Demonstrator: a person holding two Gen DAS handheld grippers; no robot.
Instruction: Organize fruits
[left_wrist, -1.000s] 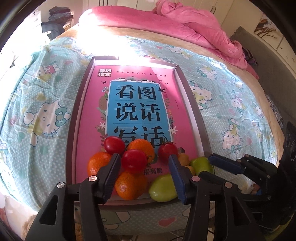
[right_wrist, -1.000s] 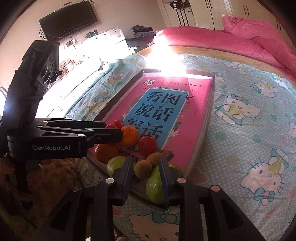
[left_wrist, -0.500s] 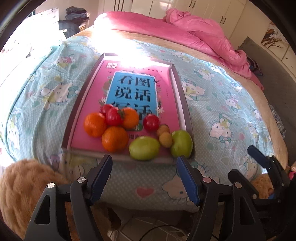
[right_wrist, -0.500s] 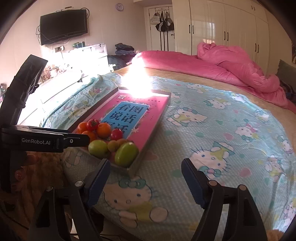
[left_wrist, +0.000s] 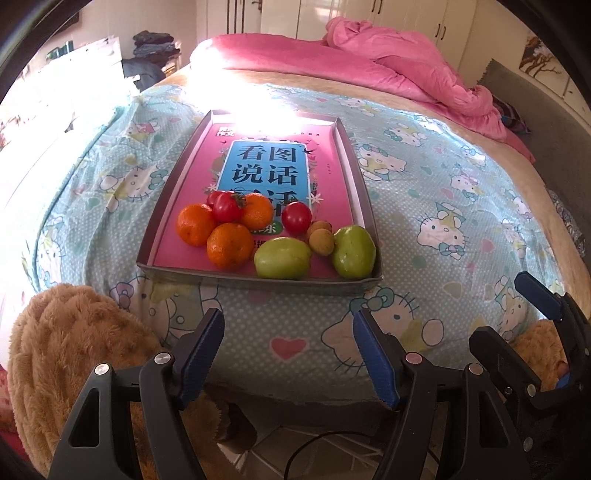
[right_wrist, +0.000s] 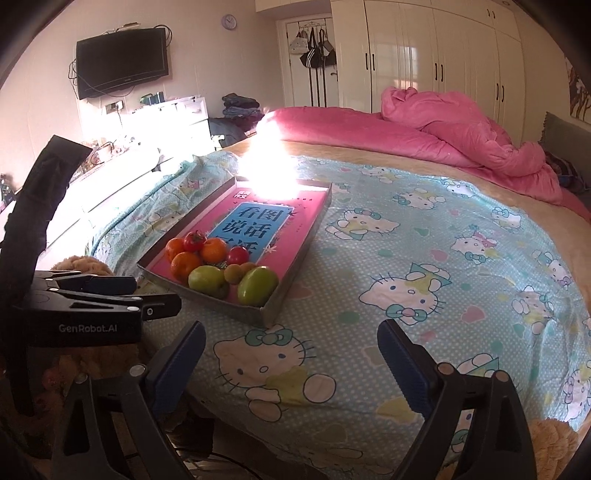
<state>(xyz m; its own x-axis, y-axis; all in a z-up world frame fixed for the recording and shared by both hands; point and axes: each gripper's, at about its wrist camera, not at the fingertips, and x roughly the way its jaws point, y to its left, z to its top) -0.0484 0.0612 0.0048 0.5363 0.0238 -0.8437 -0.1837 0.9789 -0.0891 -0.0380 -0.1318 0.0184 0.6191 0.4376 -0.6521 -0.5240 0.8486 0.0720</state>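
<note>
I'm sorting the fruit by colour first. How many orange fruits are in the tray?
3: one orange fruit at the cluster's left, one at the near front, one behind them beside the tomatoes. Others may hide behind.

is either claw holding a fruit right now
No, the left claw and the right claw are both open and empty, short of the tray where the oranges and other fruit lie.

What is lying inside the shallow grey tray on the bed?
The shallow grey tray holds three oranges, red tomatoes, two green fruits, two small brown fruits, atop a pink printed cover. The fruit pile hides some lettering.
</note>
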